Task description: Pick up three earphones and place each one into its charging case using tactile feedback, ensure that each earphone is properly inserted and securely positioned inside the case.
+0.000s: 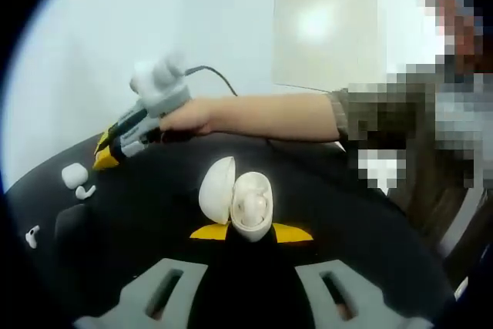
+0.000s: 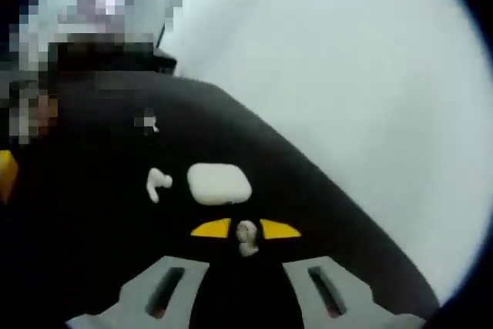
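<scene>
Pinched between the yellow tips of the right gripper (image 2: 246, 230): a small white earphone (image 2: 246, 238), stem hanging below the tips. Just ahead, near the tips, on the black table (image 2: 100, 213): a closed white case (image 2: 219, 183), long axis crosswise, loose earbud (image 2: 158, 183) just beside it. Clamped in the left gripper (image 1: 251, 232): an open case (image 1: 240, 202), lid swung leftward, cavity facing the camera. Judged nearer to the carried earphone: the closed case, still shut; the open one, well apart toward the other hand.
</scene>
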Action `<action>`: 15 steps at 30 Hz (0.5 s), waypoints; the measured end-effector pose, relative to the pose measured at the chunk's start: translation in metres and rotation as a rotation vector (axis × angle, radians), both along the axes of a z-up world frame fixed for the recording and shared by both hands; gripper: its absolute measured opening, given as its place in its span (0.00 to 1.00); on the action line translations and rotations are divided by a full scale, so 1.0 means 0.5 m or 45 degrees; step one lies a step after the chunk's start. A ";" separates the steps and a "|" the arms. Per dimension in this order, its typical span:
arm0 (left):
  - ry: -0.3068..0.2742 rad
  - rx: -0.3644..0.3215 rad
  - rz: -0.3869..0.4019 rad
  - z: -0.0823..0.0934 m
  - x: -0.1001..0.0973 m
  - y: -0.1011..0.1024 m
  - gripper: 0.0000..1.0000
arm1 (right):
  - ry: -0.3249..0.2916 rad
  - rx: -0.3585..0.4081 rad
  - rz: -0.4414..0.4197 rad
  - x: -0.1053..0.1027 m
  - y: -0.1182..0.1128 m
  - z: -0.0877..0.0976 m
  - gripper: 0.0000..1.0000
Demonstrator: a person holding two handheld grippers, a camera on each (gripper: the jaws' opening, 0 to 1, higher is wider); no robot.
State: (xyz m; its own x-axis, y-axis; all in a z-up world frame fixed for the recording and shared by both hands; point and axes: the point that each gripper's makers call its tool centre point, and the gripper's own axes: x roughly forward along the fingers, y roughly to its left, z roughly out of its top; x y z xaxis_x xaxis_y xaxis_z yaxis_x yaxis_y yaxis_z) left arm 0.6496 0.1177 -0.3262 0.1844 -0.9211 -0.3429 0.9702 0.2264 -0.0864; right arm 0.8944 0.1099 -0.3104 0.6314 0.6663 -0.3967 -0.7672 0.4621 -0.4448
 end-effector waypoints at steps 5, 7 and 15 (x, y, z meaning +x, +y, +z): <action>0.002 0.000 -0.001 0.000 0.000 0.000 0.16 | 0.101 0.113 -0.038 -0.015 -0.012 0.028 0.08; 0.001 0.000 -0.001 0.000 0.001 0.000 0.16 | 0.164 0.178 -0.033 -0.033 -0.013 0.039 0.08; 0.001 0.000 0.001 0.000 0.002 0.001 0.16 | 0.441 0.240 -0.069 -0.124 -0.041 0.004 0.08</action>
State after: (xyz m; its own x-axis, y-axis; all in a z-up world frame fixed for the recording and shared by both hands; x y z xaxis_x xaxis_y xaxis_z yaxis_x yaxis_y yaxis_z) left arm 0.6507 0.1180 -0.3260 0.1848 -0.9209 -0.3432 0.9699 0.2273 -0.0874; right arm 0.8325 0.0895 -0.3082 0.5179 0.7174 -0.4660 -0.8293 0.5547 -0.0678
